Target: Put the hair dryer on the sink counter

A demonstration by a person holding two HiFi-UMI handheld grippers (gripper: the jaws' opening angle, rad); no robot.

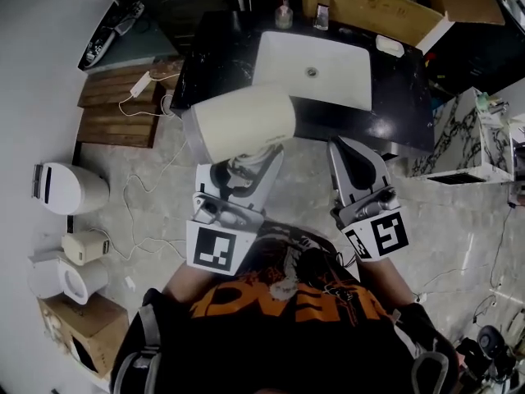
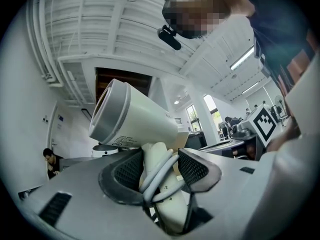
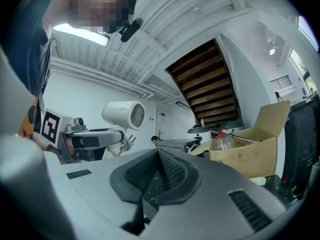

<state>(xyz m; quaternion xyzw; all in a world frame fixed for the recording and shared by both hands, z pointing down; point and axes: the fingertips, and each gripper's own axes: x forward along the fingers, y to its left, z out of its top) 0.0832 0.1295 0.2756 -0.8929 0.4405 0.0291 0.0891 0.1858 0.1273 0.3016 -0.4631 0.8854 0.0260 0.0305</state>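
Note:
A cream-white hair dryer (image 1: 242, 121) is held upright above the floor, in front of the black sink counter (image 1: 394, 113) with its white basin (image 1: 316, 68). My left gripper (image 1: 246, 169) is shut on the dryer's handle. In the left gripper view the handle (image 2: 167, 204), with its cord wound round it, stands between the two pads of the left gripper (image 2: 160, 166), and the barrel (image 2: 130, 116) rises above them. My right gripper (image 1: 354, 161) hangs beside it, shut and empty. The right gripper (image 3: 159, 171) view shows the dryer (image 3: 125, 115) to its left.
A cardboard box (image 1: 385, 6) stands behind the counter, with small bottles (image 1: 284, 15) at the counter's back edge. Wooden boards (image 1: 123, 109), white appliances (image 1: 70, 189) and loose cables (image 1: 143, 220) lie on the floor at left. A marble-patterned cabinet (image 1: 467, 138) stands at right.

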